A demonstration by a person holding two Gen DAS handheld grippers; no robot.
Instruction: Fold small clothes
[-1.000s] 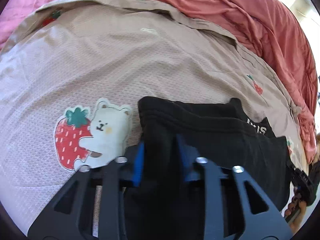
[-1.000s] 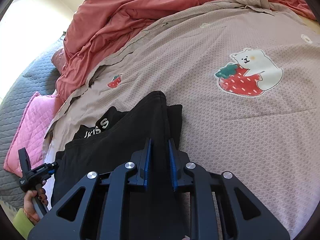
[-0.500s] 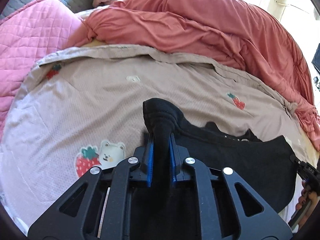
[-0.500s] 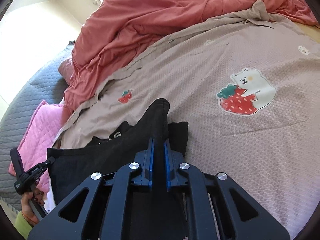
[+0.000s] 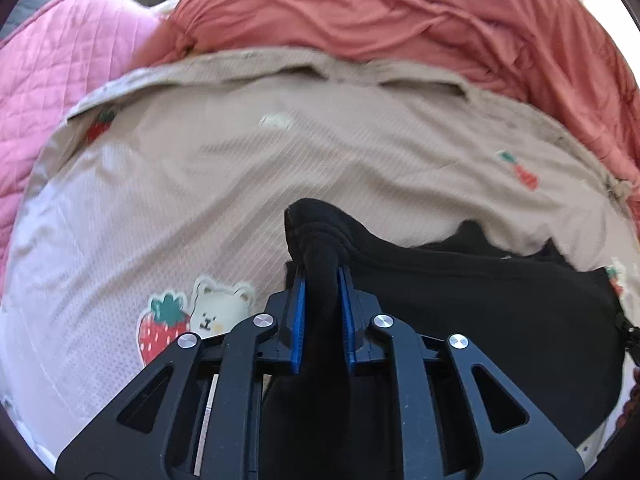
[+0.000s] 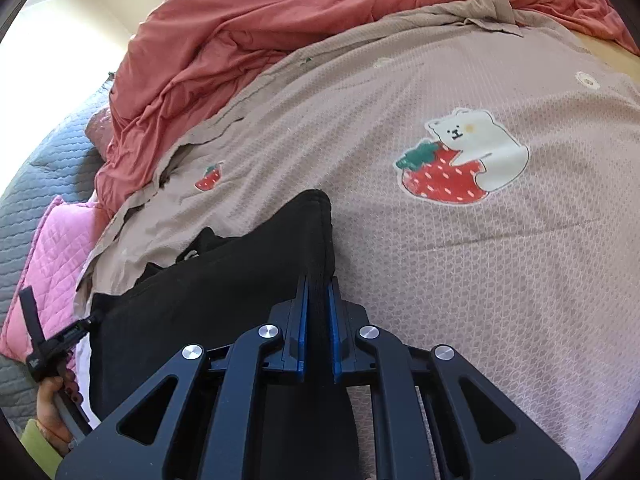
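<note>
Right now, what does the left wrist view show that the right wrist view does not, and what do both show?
Only the left wrist view shows the left gripper, clamped on a bunched corner of the black cotton garment.

Only the right wrist view shows the right gripper, clamped on another corner of it, and a hand at the lower left holding the other tool.

Both show the beige sheet with the bear and strawberry print, the red blanket and the pink quilted pillow.

Left tongs [image 5: 322, 280] and right tongs [image 6: 318, 284] closed on black garment [image 5: 480, 304], corners lifted.
</note>
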